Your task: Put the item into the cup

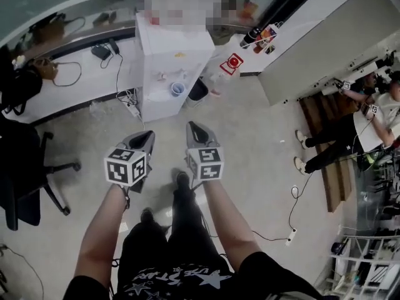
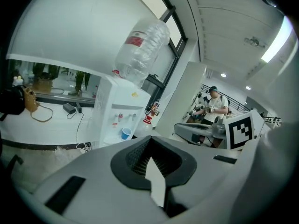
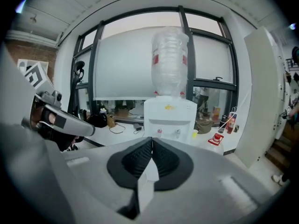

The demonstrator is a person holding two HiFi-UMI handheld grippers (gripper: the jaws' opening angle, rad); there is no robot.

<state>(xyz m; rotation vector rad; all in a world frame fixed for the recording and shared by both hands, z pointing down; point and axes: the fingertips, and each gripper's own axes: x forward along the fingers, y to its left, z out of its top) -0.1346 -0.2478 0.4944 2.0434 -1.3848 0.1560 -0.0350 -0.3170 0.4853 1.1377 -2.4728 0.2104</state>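
Two grippers are up in front of the person, and both have their jaws pressed together at the tips. The left gripper [image 1: 145,135] has nothing in it. The right gripper [image 1: 192,127] has nothing in it either. Only a thin white gap shows lower down between each pair of dark pads.

No item shows in any jaw, and I cannot tell which thing in the room is the item to put in.

Seen from the head, the blue cup [image 1: 178,89] is ahead of both grippers and well apart from them. It sits at about 1 o'clock from the left gripper and about 11 o'clock from the right one. It stands up straight with its mouth on top, in the little nook at the front of the white water machine [image 1: 164,55]. A big bottle [image 2: 142,48] is stuck upside down on top of that machine.

I think the right gripper is a bit nearer to the cup, but not by much. Both point toward the machine, with bare floor [image 1: 250,136] in between.

I think the job has not really begun. An item must be found and picked up first. Then it has to go down into the cup from above, since the nook is small.
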